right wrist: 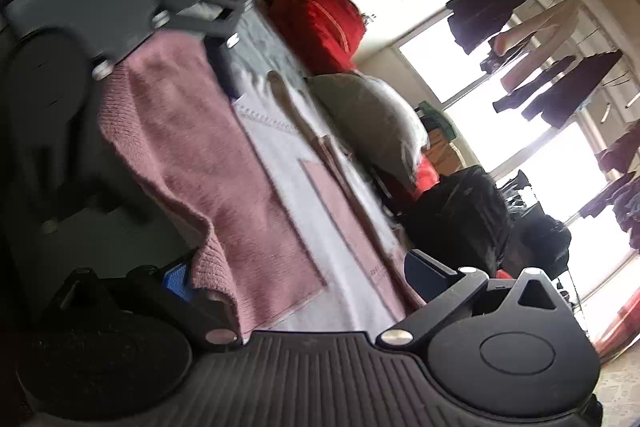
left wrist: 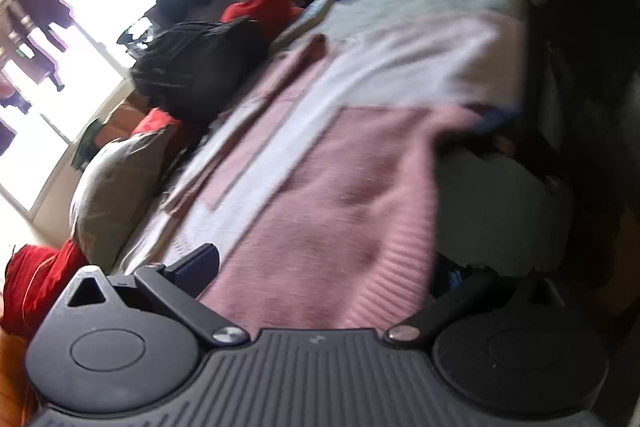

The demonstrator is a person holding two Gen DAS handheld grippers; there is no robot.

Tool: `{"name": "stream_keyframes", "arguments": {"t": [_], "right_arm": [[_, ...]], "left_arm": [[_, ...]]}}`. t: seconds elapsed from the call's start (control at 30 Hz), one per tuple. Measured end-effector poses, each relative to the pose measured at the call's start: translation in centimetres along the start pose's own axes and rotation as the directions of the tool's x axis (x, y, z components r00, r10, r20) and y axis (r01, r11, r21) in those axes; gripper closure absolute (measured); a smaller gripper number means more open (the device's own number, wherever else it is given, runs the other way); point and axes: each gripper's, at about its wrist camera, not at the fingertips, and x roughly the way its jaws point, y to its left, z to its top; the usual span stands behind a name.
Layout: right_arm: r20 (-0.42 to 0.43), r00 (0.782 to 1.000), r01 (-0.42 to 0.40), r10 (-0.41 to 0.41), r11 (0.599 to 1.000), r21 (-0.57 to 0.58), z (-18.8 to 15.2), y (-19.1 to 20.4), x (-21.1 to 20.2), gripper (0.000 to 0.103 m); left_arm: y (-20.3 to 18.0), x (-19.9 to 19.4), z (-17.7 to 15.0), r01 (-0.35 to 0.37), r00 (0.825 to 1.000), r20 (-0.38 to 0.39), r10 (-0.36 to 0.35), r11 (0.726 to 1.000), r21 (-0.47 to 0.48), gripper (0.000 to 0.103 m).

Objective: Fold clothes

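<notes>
Bright windows (right wrist: 500,75) fill the frame's right side while both tongs, left (left wrist: 320,291) and right (right wrist: 296,291), stand spread apart around the pink-and-white sweater's (right wrist: 224,163) hem.

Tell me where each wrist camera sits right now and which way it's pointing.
Left wrist: on the left gripper, looking along the pink sweater toward the window; own fingers visible.
Right wrist: on the right gripper, facing the same sweater with the left gripper beyond it.
Shared: sweater, grey pillow, red bag, window.
</notes>
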Motion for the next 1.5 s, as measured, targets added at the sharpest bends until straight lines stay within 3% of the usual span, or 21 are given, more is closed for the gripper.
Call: {"name": "stream_keyframes", "arguments": {"t": [0.2,0.47,0.63,0.9,1.03,1.2,1.5], "right_arm": [[-0.038,0.999,-0.004,0.004,1.000,-0.018,-0.4,1.7,1.3,0.000],[-0.010,0.984,0.176,-0.176,0.984,0.000,-0.1,1.7,1.9,0.000],[0.013,0.975,0.219,-0.220,0.975,0.036,-0.2,1.3,1.6,0.000],[-0.082,0.974,0.214,-0.214,0.977,-0.010,-2.3,2.3,2.8,0.000],[-0.119,0.963,0.245,-0.241,0.969,0.021,-3.2,1.8,2.8,0.000],[-0.111,0.953,0.286,-0.282,0.958,0.017,-3.3,1.4,2.5,0.000],[-0.105,0.942,0.316,-0.318,0.948,-0.040,-2.7,0.6,3.5,0.000]], "left_arm": [[1.8,-0.5,0.7,-0.027,0.999,0.033,0.029,0.998,-0.061,0.001],[0.0,-0.5,-0.2,0.070,0.997,0.026,-0.070,0.998,0.003,0.001],[0.2,0.5,-0.3,-0.096,0.995,0.007,0.096,0.995,-0.008,0.001],[1.9,-0.1,-2.5,-0.207,0.976,-0.072,0.207,0.978,0.014,0.001],[2.7,-0.5,-3.4,-0.244,0.965,-0.102,0.244,0.970,0.009,0.000],[2.9,-0.9,-2.8,-0.312,0.948,-0.063,0.313,0.950,0.025,0.000],[3.7,0.3,-1.3,-0.343,0.937,-0.039,0.348,0.933,0.108,0.000]]}}
